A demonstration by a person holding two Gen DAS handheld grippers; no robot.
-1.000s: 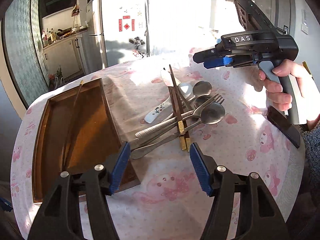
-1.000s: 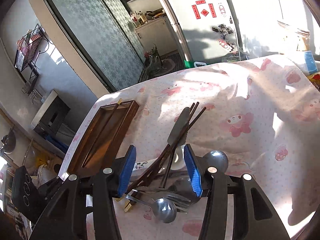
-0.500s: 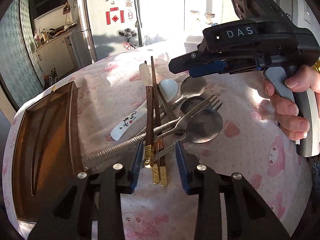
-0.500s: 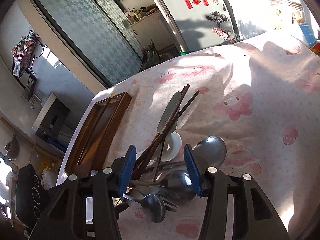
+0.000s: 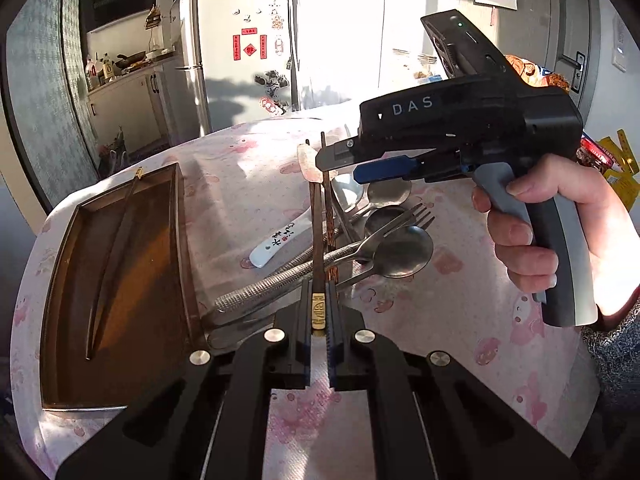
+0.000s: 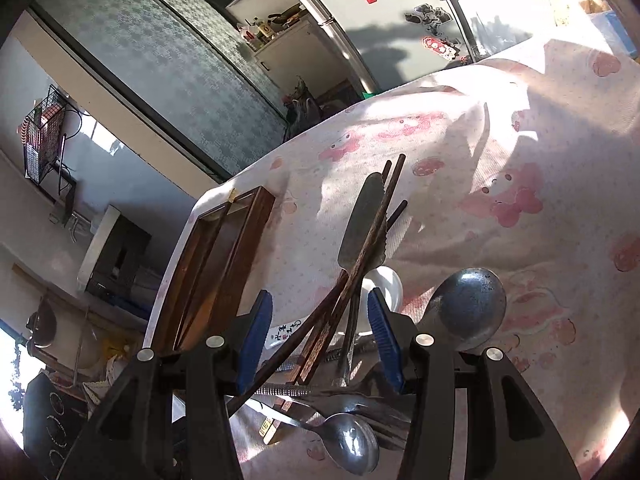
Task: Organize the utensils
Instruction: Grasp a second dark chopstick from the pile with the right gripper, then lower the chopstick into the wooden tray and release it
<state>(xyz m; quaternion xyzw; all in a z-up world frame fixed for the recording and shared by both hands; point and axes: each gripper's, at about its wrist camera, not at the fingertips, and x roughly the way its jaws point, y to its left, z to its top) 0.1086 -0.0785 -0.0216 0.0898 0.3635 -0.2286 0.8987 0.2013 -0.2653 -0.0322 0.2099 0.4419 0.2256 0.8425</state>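
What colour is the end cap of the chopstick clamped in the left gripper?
Gold, on a dark brown wooden chopstick; clearest in the left wrist view, between the left gripper pads.

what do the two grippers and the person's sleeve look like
Both grippers are black with blue ribbed pads and silver bolt heads. The right gripper has DAS in pale letters on its body, a grey trigger grip and a small green light. The sleeve is grey speckled knit.

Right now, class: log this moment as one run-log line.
left gripper: shut on chopstick | right gripper: open above utensil pile | tray: one chopstick inside
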